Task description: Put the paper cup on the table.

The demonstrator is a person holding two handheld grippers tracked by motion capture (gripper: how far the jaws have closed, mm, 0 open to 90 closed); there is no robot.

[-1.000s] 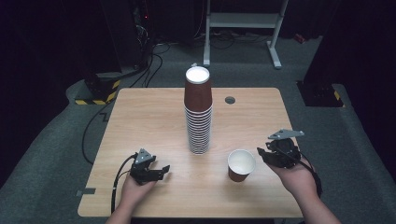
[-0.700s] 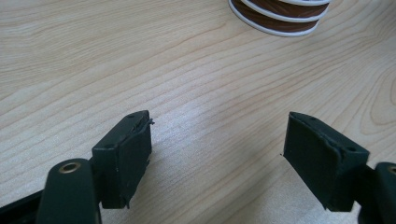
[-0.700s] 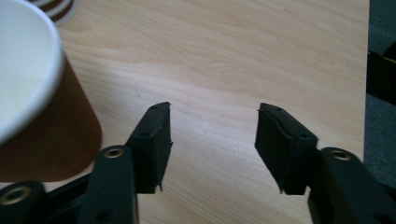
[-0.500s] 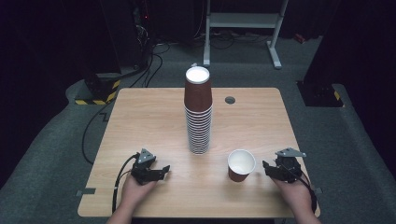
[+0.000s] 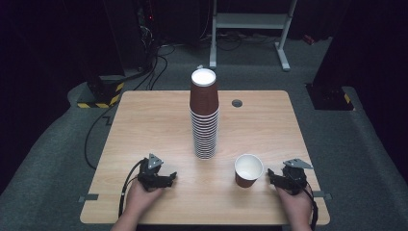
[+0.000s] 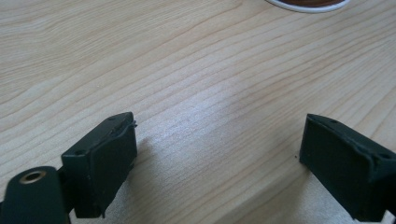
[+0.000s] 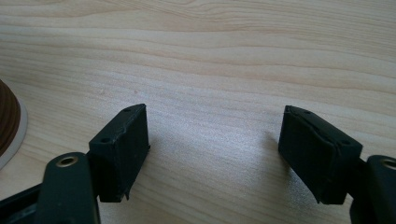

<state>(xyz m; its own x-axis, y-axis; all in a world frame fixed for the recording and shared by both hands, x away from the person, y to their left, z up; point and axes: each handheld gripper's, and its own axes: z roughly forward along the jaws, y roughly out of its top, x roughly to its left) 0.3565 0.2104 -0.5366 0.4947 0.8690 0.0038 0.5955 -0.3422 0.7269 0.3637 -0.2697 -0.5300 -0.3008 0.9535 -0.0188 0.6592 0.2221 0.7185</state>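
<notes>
Cups are the whole job here: a tall stack of brown paper cups [image 5: 204,118] stands near the middle of the table [image 5: 144,125], and one single cup [image 5: 248,170] sits upright on the near right side, just beside my right gripper [image 5: 279,179]. That gripper rests low on the wood with its jaws spread wide and nothing between them; in the right gripper view the single cup's rim [image 7: 11,133] peeks in at the left edge, so it's next to the jaws, not inside them. My left gripper [image 5: 166,179] is parked on the near left, jaws also wide and empty, well apart from the stack. I reckon both rest flat like this because the single cup stands free, steady on its base, and needs no holding.
</notes>
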